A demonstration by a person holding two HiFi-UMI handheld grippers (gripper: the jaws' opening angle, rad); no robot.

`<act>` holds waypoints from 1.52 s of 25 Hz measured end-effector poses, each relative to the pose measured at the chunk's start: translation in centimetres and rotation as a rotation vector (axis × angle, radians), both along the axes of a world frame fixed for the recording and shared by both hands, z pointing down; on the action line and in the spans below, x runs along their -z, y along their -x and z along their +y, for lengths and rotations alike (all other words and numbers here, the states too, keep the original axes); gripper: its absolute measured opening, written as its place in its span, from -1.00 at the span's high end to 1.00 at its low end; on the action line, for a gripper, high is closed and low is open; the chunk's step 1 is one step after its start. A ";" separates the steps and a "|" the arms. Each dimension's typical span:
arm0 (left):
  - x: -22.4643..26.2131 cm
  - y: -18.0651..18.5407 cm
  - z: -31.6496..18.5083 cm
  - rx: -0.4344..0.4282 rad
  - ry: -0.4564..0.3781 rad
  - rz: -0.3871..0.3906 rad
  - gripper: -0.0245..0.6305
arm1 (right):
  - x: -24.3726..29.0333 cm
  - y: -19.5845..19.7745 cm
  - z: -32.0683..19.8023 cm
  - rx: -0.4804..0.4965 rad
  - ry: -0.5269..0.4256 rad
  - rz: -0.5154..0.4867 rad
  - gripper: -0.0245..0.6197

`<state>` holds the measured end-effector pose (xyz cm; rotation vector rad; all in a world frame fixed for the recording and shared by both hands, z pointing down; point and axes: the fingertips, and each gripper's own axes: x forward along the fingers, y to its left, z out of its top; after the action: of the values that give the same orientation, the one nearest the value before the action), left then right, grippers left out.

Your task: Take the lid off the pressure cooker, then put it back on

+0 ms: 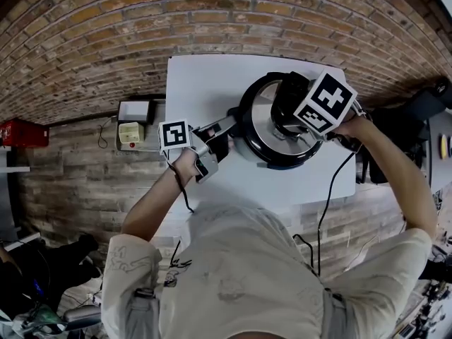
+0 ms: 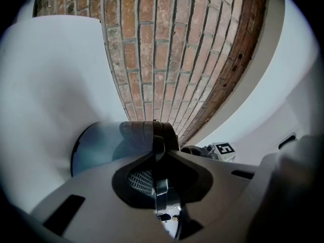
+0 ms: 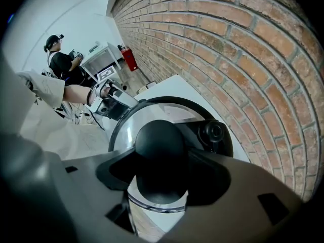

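Observation:
A steel pressure cooker [image 1: 265,129] with a black rim stands on the white table [image 1: 205,83]. Its long black side handle [image 1: 224,126] points left, and my left gripper [image 1: 215,134] lies level, shut on that handle [image 2: 152,133]. The cooker's body [image 2: 96,146] fills the space just beyond the jaws. My right gripper [image 1: 286,108] points straight down over the lid [image 3: 147,116], its marker cube [image 1: 325,101] hiding most of it in the head view. In the right gripper view the round black knob [image 3: 161,146] sits between the jaws, which are shut against both its sides. The lid rests on the pot.
A black valve [image 3: 211,132] sits on the lid beside the knob. The brick wall [image 1: 212,13] runs close behind the table. A small shelf with a yellow device [image 1: 131,133] stands left of the table, and a red box [image 1: 21,131] further left. Another person [image 3: 61,59] stands far off.

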<state>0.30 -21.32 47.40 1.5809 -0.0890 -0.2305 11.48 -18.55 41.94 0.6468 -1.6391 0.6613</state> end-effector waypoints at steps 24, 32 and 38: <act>0.0 0.3 -0.3 0.043 0.006 0.011 0.73 | 5.2 -2.1 2.5 -0.105 -0.049 -0.058 0.01; -0.1 0.5 -0.2 0.157 0.022 -0.001 0.73 | 5.4 -5.1 6.2 -0.148 -0.041 -0.086 0.01; -0.4 0.9 -0.4 0.276 0.025 -0.020 0.73 | 5.4 -7.6 9.5 -0.143 -0.054 -0.102 0.01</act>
<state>-0.55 -21.71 47.76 1.5437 -0.3256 -0.4277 19.03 -9.04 36.53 0.7853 -1.7207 0.7663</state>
